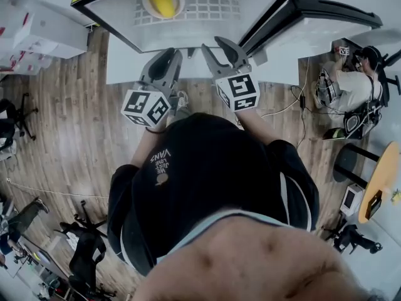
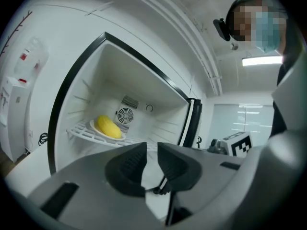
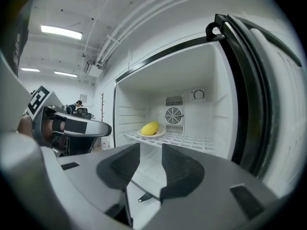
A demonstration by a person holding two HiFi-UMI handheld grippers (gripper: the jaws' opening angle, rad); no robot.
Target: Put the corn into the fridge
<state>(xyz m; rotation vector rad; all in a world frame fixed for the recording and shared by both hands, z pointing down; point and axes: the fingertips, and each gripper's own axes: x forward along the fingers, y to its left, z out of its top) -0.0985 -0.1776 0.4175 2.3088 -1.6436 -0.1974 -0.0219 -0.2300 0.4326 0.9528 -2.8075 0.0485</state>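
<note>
Corn (image 1: 161, 0) on plate (image 1: 146, 4) in open fridge (image 1: 213, 24), top centre. Left gripper (image 1: 171, 55) and right gripper (image 1: 216, 46) below, empty, jaws narrowly apart.

Bright, even indoor light with strong fisheye bending

We see ceiling strip lights (image 3: 61, 31) glowing overhead and the white fridge interior (image 3: 144, 104) evenly lit, with only soft shadows. In both gripper views we find black rounded corners and bowed straight edges, and the left tongs (image 2: 152, 152) and right tongs (image 3: 151, 152) look slightly soft close to the lens.
</note>
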